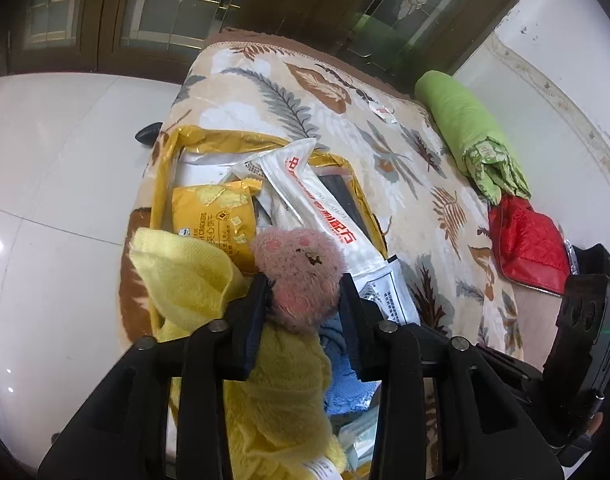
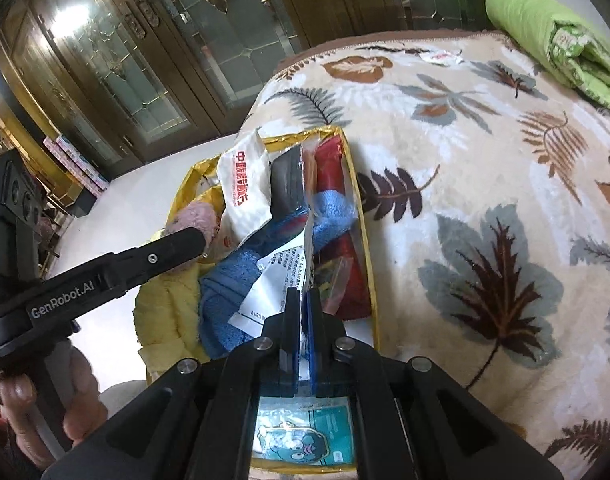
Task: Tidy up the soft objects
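A pink plush toy (image 1: 297,256) sits between the fingers of my left gripper (image 1: 303,282), whose pads press on its sides. Under it lie a yellow towel (image 1: 185,276) and a blue towel (image 1: 345,364) inside a gold-trimmed bag (image 1: 161,184) full of packets. In the right wrist view the pink plush toy (image 2: 195,216) shows beside a left finger (image 2: 177,246), with the blue towel (image 2: 225,280) next to it. My right gripper (image 2: 303,300) is nearly closed, pinching a thin clear plastic sheet (image 2: 308,216) that rises from the bag.
The bag rests on a leaf-patterned blanket (image 2: 445,184) over a bed. A rolled green quilt (image 1: 465,128) and a red quilted pouch (image 1: 525,240) lie at the far side. White tiled floor (image 1: 45,160) and dark glass-panelled doors (image 2: 145,60) lie beyond. A hand (image 2: 21,400) grips the left handle.
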Tool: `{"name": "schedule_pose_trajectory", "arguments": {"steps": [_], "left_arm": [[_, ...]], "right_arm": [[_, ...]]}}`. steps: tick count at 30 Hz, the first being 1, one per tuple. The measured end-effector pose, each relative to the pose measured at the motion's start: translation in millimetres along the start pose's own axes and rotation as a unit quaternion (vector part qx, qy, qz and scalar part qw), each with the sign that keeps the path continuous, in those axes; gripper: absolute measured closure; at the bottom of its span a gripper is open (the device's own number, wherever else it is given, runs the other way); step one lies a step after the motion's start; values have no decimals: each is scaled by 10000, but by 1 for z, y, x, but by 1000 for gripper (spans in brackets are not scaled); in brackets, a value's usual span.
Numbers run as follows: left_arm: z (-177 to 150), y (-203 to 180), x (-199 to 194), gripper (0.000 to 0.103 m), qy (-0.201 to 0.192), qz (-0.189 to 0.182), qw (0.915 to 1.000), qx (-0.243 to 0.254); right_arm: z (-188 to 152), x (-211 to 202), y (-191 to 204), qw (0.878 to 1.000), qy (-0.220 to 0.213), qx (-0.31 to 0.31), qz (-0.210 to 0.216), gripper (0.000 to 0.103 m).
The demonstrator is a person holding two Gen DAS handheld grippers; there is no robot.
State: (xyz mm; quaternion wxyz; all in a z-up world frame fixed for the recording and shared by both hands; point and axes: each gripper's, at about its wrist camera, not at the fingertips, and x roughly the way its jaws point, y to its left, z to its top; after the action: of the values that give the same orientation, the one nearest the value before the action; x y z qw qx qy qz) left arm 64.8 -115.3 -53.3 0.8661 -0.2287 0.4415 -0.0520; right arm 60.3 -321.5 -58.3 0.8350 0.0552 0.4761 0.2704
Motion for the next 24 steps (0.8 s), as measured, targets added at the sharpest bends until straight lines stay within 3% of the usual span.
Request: {"name": "schedule_pose_trajectory", "arguments": {"steps": [1,3,6,8,10,11,12,15,19,24], "left_arm": [[0,1,2,67,3,-26,10000,-2],[-1,1,4,55,6,-134,9999,-3],[-1,4,1,49,-41,-374,9992,-167],[0,7,-5,49,-124,-516,9980,-333],[0,7,-16,47,-299,-517,9972,-451],[0,5,-21,37,-370,-452,9972,-464],[-2,2,-30,35,-530,-330,9970,-455],[-11,-8,-51,34,-878,5,9955,-344],[-28,-31,-79,34,-1021,348,9941,114],[-61,-58,-111,34,-1291,1293,9801,774]], "right_arm": [[0,0,-1,10000,-7,26,-20,99],[0,1,0,10000,-22,15,45,98],[1,3,0,9999,79,34,92,97],[1,1,-3,9996,104,151,234,88],[0,-9,-4,9991,-34,236,343,57],[-1,-17,-3,9992,-137,236,303,51],[-3,-24,-1,9992,-221,213,255,46],[-8,-46,6,9992,-316,37,261,46],[-26,-69,17,9988,-347,-211,263,43],[-48,-87,30,9984,-421,-369,70,35]]}}
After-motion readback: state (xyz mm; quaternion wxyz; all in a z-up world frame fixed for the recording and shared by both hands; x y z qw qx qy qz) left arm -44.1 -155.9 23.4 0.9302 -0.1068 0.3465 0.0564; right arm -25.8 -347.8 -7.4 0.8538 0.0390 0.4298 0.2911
